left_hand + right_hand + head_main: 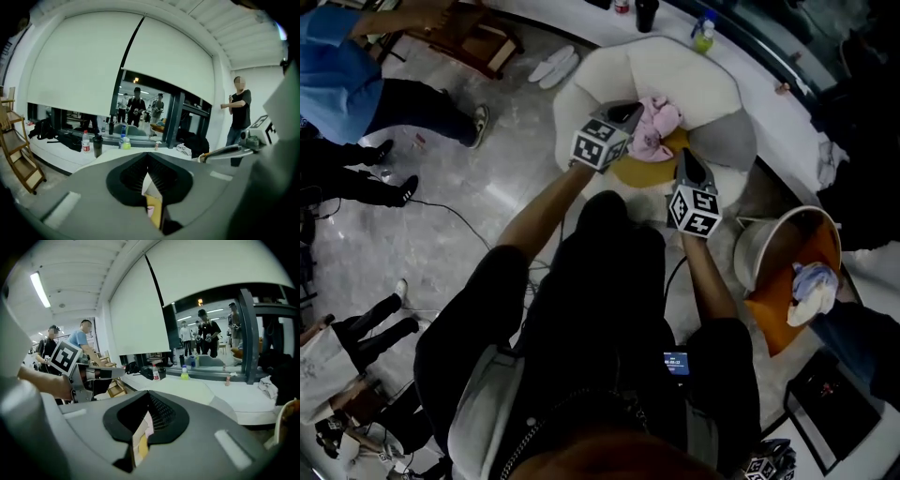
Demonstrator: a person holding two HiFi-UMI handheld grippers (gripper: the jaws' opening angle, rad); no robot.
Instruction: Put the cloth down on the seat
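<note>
Already the pink cloth (654, 129) lies bunched on the yellow seat (628, 172) of the white armchair (675, 70), towards its back and just beside a grey cushion (724, 141). By the look of it, the putting-down step is done.

The left hand-held gripper (149, 163) is pressed together on nothing; the slit between its pads shows only a sliver of yellow and pink from below. The right hand-held gripper (148, 399) reads the same way, with its jaws together and no fabric caught in them. In the head view both are held above the front of the chair, apart from the cloth and pointing a little downward.

What is left is probably small. One option is to check that the cloth sits wholly on the seat and not against the backrest. If it needs flattening, one gripper would have to spread, come down over the bundle and tug at an edge. Otherwise both can simply draw back.

To the right of the chair a pale bucket (769, 246) with an orange lining holds a white and blue bundle (811, 291). It is near the right arm's way back, so a wide swing could knock it. A green bottle (703, 36) stands on the long white desk (769, 98) behind the chair, and a pair of white slippers (555, 64) lies on the floor to the chair's left. Bystanders, one in a blue shirt (337, 66), stand well apart at the left. Nothing lies between the grippers and the seat.
</note>
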